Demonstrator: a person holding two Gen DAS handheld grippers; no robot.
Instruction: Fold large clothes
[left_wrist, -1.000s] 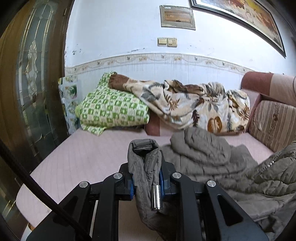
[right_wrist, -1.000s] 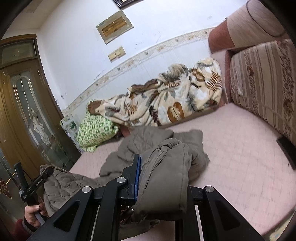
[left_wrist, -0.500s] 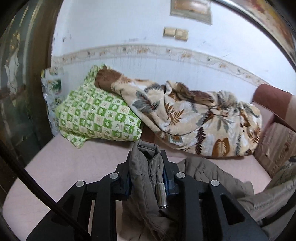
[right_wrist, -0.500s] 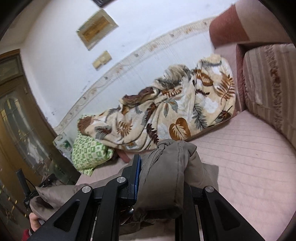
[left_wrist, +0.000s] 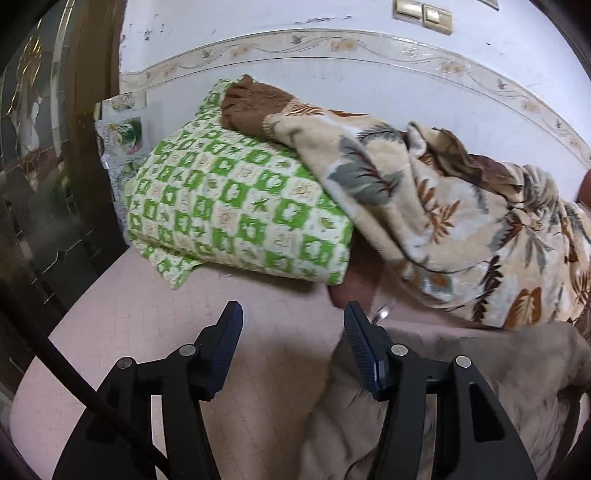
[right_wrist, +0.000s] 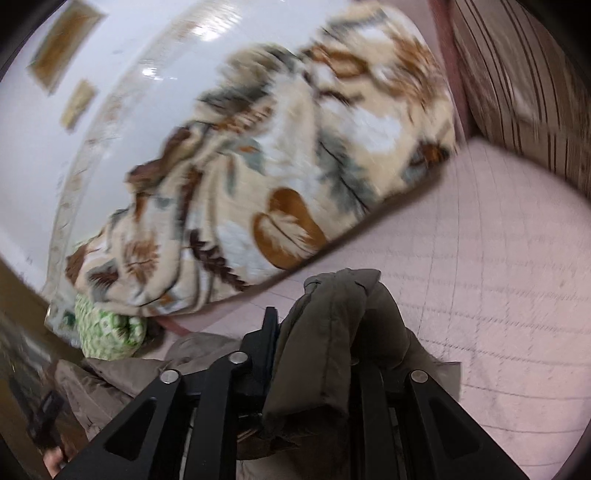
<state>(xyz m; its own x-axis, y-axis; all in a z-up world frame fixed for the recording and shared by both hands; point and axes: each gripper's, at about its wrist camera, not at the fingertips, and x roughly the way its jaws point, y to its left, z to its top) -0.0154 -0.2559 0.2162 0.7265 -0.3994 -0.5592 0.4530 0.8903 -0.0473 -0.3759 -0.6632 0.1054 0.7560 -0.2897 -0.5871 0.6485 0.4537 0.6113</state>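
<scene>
The left claw (left_wrist: 291, 314) is released: its two blue-padded fingers (left_wrist: 225, 347) stand wide apart and nothing is between them. Only the pink bed cover (left_wrist: 147, 317) shows in the gap. The olive-brown quilted jacket (left_wrist: 461, 373) lies on the bed just beside and under the right finger of this claw, and it spreads toward the right edge of the left wrist view. Behind the claw a green and white checked pillow (left_wrist: 229, 206) rests on the bed near the wall. A beige blanket with a leaf pattern (left_wrist: 443, 221) is heaped to the right of the pillow and lies partly over it.

The right claw (right_wrist: 314, 332) is clenched on a thick fold of the same jacket (right_wrist: 332, 332). The cloth rises between the fingers and hangs over them, so the tip of the right finger is hidden. The rest of the jacket trails to the lower left of the right wrist view. This view is blurred. The leaf blanket (right_wrist: 277, 166) fills the middle of it, and a striped cushion (right_wrist: 535, 85) stands at the upper right, against the bed surface (right_wrist: 498, 266).
</scene>
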